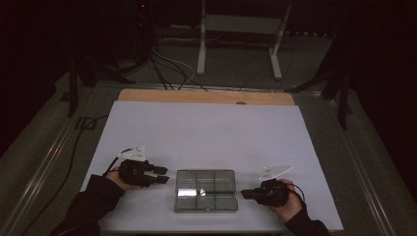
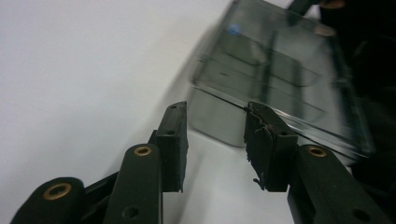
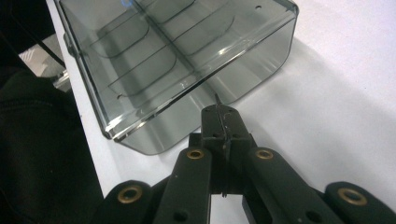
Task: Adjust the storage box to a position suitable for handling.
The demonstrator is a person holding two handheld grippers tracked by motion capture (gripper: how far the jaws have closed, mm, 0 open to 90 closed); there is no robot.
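Though closed, a smoky clear compartment box (image 1: 206, 190)

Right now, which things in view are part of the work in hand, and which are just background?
In the job:
- clear compartment box, lid closed
- left gripper, jaws apart, beside the box's left end
- right gripper, jaws shut, at the box's right side

Just there:
- white table cover
- wooden table edge
- white stand legs on the floor behind
- floor cables

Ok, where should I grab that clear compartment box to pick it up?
Grip the clear compartment box by its short end walls, coming in level from the left and right. It lies flat with its lid down, so probably only its thin, upright end walls fit the jaws.
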